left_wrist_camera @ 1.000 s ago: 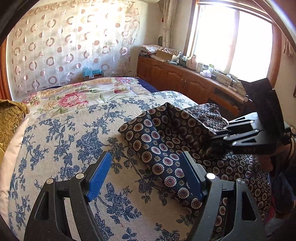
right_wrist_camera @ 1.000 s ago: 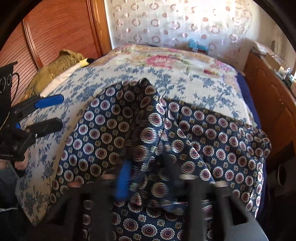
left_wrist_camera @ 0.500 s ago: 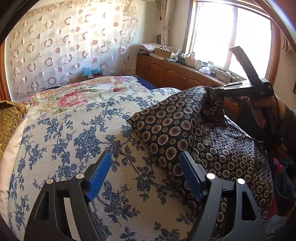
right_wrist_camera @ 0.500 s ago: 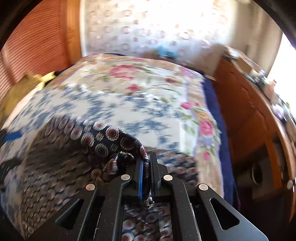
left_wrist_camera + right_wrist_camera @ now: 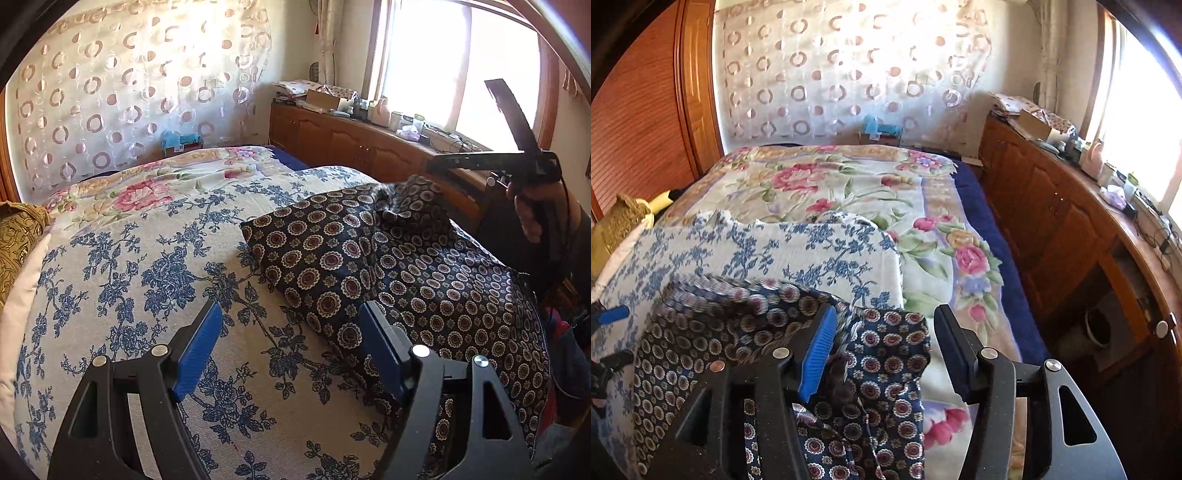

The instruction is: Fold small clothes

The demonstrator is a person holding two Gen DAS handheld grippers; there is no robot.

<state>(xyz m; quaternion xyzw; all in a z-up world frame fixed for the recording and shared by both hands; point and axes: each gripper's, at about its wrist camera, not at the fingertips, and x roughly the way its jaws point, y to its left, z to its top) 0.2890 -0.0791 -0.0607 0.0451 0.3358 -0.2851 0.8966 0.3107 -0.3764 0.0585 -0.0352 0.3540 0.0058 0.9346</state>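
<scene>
A dark navy garment (image 5: 388, 266) with round medallion prints lies on the bed, one part folded over itself. It also shows in the right wrist view (image 5: 783, 354), blurred at its left edge. My left gripper (image 5: 291, 350) is open and empty, low over the bedspread at the garment's near edge. My right gripper (image 5: 886, 354) is open just above the garment's far right corner, with cloth falling loose between its fingers. In the left wrist view the right gripper (image 5: 436, 166) hangs just above the fold's raised corner.
The bed carries a blue-floral white cover (image 5: 122, 280) over a pink-flowered sheet (image 5: 849, 184). A gold cushion (image 5: 18, 236) lies at the left. A wooden cabinet (image 5: 1052, 229) with clutter runs along the right under the window. A patterned curtain (image 5: 129, 92) hangs behind.
My right gripper carried the pinched cloth up and across the garment, then opened and let it go. The fold has dropped lower. My left gripper stayed in place, open.
</scene>
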